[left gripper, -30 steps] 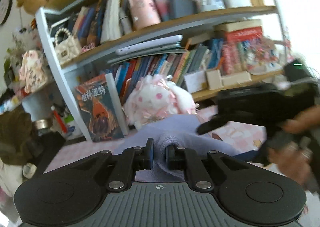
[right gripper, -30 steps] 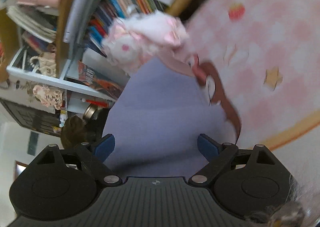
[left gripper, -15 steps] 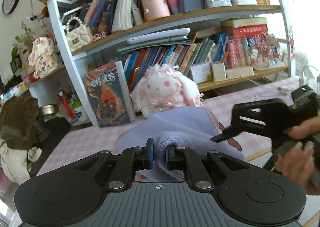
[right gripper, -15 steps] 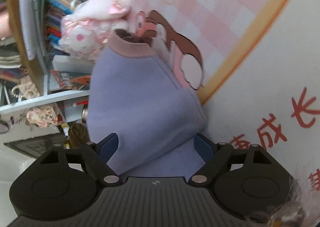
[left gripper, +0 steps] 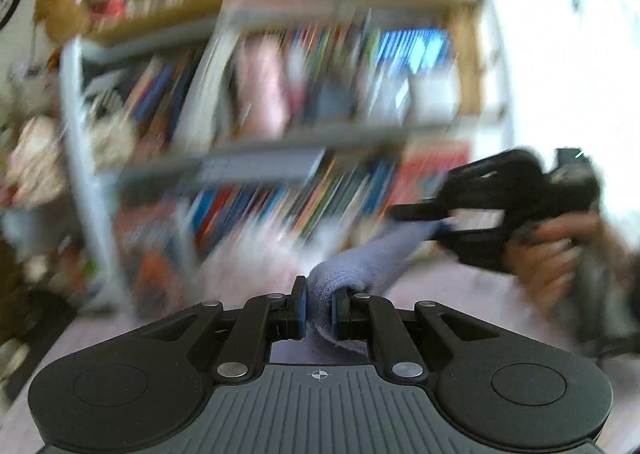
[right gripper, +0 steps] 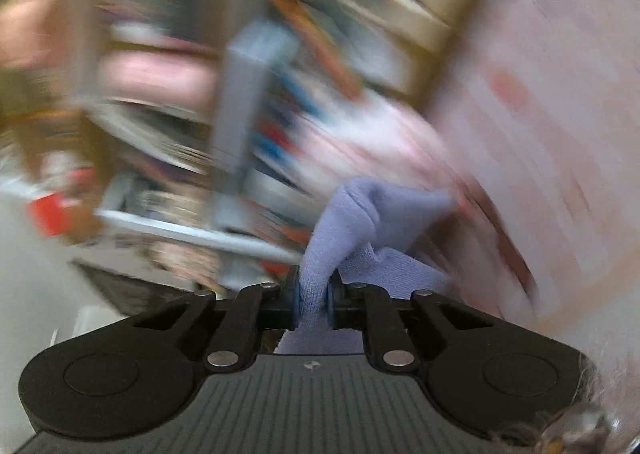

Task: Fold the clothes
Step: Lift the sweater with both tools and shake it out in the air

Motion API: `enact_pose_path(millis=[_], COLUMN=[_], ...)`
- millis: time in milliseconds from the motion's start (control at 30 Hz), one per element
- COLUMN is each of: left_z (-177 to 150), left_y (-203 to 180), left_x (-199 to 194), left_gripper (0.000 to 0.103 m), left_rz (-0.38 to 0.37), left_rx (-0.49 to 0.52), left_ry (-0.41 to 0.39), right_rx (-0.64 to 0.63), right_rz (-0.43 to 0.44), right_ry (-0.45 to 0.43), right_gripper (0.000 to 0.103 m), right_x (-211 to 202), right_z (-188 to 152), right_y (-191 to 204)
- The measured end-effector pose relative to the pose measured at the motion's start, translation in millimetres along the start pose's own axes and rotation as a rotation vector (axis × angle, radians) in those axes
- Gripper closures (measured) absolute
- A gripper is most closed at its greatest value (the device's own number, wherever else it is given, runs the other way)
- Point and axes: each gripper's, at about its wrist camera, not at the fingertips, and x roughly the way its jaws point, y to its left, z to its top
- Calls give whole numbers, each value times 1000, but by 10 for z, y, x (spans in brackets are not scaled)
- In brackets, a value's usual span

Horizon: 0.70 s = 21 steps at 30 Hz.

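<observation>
A lavender knit garment (left gripper: 372,258) hangs stretched between my two grippers. In the left wrist view my left gripper (left gripper: 319,294) is shut on a bunched fold of it. Further right, my right gripper (left gripper: 436,220) is seen from the side in a person's hand (left gripper: 548,254), pinching the garment's other end. In the right wrist view the right gripper (right gripper: 314,294) has its jaws closing, and its blue pads press on a twisted bunch of the garment (right gripper: 360,210). Both views are smeared by motion.
A crowded bookshelf (left gripper: 280,142) fills the background, blurred. A pink checked tablecloth (right gripper: 540,134) lies below and to the right. A pink and white plush toy (right gripper: 360,134) sits at the foot of the shelf.
The right gripper's jaws, wide around the garment before, have closed onto it. Both grippers have risen and lifted the cloth off the table. The left grip is unchanged.
</observation>
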Motion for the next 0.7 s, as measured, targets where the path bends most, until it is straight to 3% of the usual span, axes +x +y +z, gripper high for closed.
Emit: enact_pose_path(millis=[100,200,300,333,400,467,533,633,700], left_z=[430,725,832,825,704,465,144,-512,-916], left_y=[1,136,409,500,652,778,886,1059,1157], left_x=[-256,-514,-718,-730,-679,-536,-335,45,195], left_gripper=[93,93,93,93,93,93,93,94,96], left_rz=[-143,-266,-343,-344,-305,-226,-147,-27,31], left_rx=[-47,-143,-272,-307,-355,-390,-409,-428,-415], left_ry=[-210,-384,-505,-506,-460,-347,-198,110,250], right_rx=[-155,-290,-421,-443,-494,-506,-474,-424,-425], right_rz=[169,403,577,610,620,511,349,95,-87], right_ry=[-116,-207,-207,-189,-149,-80,12,136,209], right_gripper=[93,93,93,93,93,93,93,93,93], right_x=[-209,-401,-444,-415,-309,-44,331,895,1219], right_z=[344,563,627,628,592,513,412,160,-106], right_y=[655,1340,1952,2074,2252,2220,1951,1352,943])
